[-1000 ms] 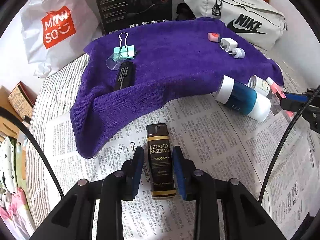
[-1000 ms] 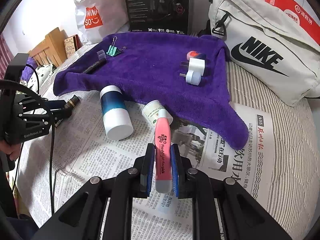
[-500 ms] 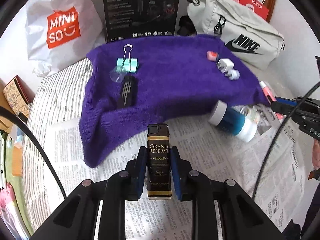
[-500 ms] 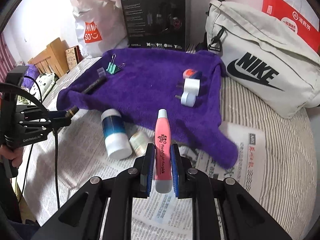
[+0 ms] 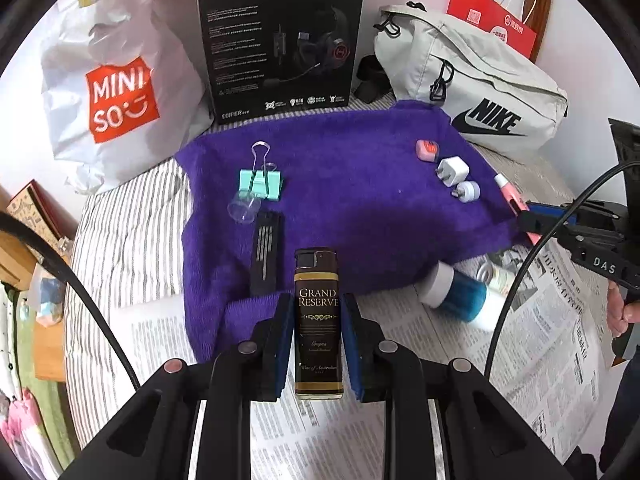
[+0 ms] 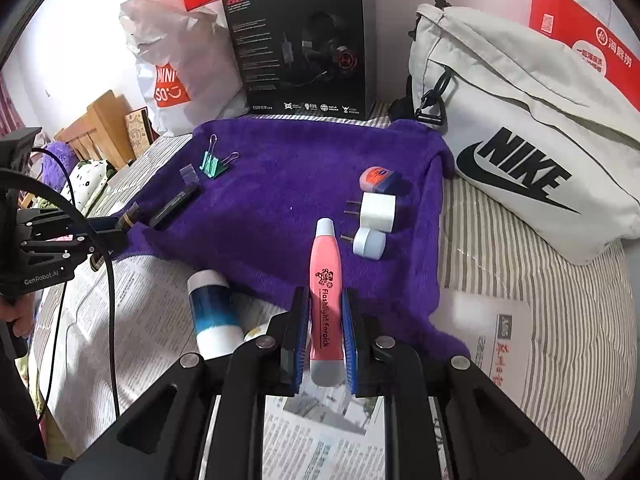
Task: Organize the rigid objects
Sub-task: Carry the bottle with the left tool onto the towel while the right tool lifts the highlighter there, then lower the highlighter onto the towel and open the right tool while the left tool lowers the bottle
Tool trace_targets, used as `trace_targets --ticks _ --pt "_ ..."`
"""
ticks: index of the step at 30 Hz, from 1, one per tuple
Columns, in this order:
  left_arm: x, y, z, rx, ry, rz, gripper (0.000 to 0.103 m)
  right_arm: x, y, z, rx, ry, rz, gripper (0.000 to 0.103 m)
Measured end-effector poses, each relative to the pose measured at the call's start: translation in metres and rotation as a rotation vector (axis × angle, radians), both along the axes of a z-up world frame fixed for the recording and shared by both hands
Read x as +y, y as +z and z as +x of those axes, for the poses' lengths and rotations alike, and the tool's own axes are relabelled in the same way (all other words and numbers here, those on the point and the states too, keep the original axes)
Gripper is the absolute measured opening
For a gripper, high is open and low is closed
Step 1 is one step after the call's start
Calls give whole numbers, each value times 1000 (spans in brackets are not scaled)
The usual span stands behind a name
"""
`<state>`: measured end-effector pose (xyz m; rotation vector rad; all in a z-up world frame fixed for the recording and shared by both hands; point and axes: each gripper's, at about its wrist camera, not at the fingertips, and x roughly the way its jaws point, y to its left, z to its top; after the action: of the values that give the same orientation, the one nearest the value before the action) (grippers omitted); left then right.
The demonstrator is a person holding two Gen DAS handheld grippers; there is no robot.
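Currently, the left gripper (image 5: 318, 336) fingers clamp the lighter (image 5: 318, 320) and the right gripper (image 6: 326, 336) fingers clamp the pink flashlight (image 6: 326, 292), both carried above the purple towel (image 6: 288, 208), probably to join the sorted items there.

a fluffy matt purple towel (image 5: 360, 200) lies over printed newspaper (image 5: 540, 360) on striped cloth bedding (image 5: 132, 240), beside a glossy plastic lighter (image 5: 318, 320), a smooth pink plastic earpick (image 6: 326, 292) and a metal-handled binder clip (image 5: 260, 176).
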<state>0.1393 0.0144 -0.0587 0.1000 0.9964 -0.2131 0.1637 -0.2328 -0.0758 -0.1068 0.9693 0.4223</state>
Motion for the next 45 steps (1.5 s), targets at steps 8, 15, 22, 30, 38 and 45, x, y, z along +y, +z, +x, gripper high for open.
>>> trace_targets --ticks 8,15,22,30,38,45 --pt "-2 0 25 8 -11 -4 23 7 -2 25 7 4 -24 16" --pt "-1 -2 46 20 -14 -10 23 19 -6 48 23 27 -49 16" --pt "2 -10 65 42 -3 -21 23 34 -21 61 60 64 -66 16" --pt "5 -18 77 65 0 -29 23 48 -38 69 73 96 -97 16" --pt "2 -24 85 70 8 -38 23 43 -48 70 98 96 -120 16" --pt "-6 -34 99 97 0 -48 23 41 -51 69 85 99 -117 16"
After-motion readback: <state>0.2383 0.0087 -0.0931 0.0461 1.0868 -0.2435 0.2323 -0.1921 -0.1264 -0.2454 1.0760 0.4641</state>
